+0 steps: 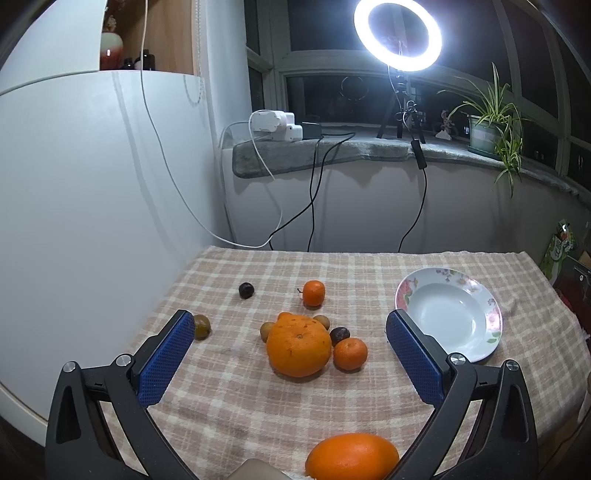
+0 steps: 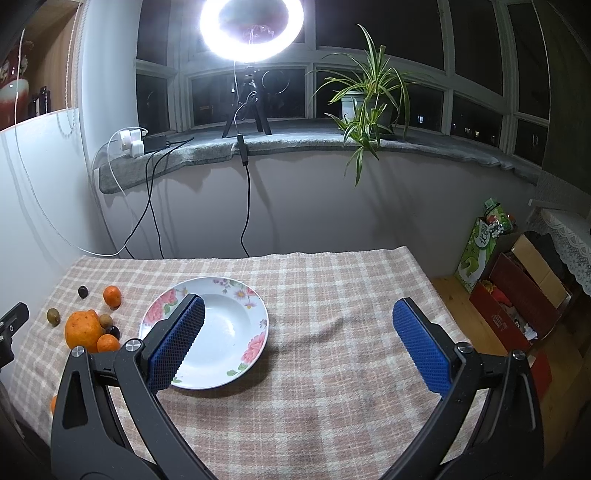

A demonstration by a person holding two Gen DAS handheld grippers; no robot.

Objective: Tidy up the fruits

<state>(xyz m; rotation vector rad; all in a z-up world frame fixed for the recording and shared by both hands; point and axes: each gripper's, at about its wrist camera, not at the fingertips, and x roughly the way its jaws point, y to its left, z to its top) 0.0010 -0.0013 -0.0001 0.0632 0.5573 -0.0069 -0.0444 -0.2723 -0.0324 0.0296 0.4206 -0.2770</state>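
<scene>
left gripper [image 1: 290,334]: spread wide, holds nothing, hovers over near-left part of bench; blue pads [image 1: 168,356] clear of all fruit
right gripper [image 2: 298,334]: spread wide, empty, above right-centre of bench; its left pad overlaps the plate's near-left rim in view, contact cannot tell
large orange [image 1: 298,345]: mid-left of bench, between left gripper's fingers in view, on the cloth
small mandarin [image 1: 350,353]: touching large orange's right side
dark fruit [image 1: 339,334]: tucked between large orange and small mandarin, behind them
brown fruit pair: one [image 1: 266,330] at large orange's left, one [image 1: 321,320] behind its right shoulder, both just beside it
second mandarin [image 1: 314,292]: further back toward far edge, apart from cluster
dark round fruit [image 1: 246,290]: left of second mandarin, alone
greenish-brown fruit [image 1: 202,326]: near left edge, partly behind left pad
near orange [image 1: 351,458]: at near edge, low in left wrist view
plate [image 2: 236,295]: white, floral rim, empty, centre of bench, right of the fruit
cloth [image 2: 332,295]: checked pink-beige, covers bench
ring light [image 2: 251,26]: lit, on windowsill beyond far edge
potted plant [image 2: 365,99]: on windowsill, right of ring light
</scene>
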